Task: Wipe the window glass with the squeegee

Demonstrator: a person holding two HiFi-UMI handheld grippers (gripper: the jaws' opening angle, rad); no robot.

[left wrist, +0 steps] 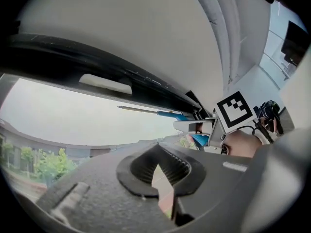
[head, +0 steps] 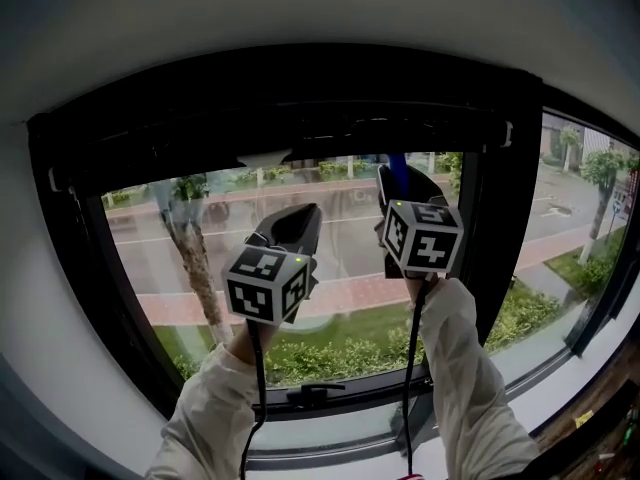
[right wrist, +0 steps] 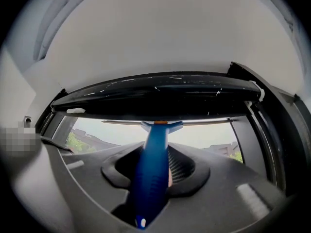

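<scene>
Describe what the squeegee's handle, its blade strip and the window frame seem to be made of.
Handle: blue plastic, glossy, light glints along it. Blade: thin straight pale strip, probably metal; too small to confirm. Frame: black, semi-gloss with fine pale scratches, likely painted metal or plastic.

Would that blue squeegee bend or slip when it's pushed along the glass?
The squeegee handle looks like thick moulded plastic, so probably stiff. Its long thin blade likely flexes a little against the window glass. The right tool clamps the smooth handle at one spot, so it might twist.
</scene>
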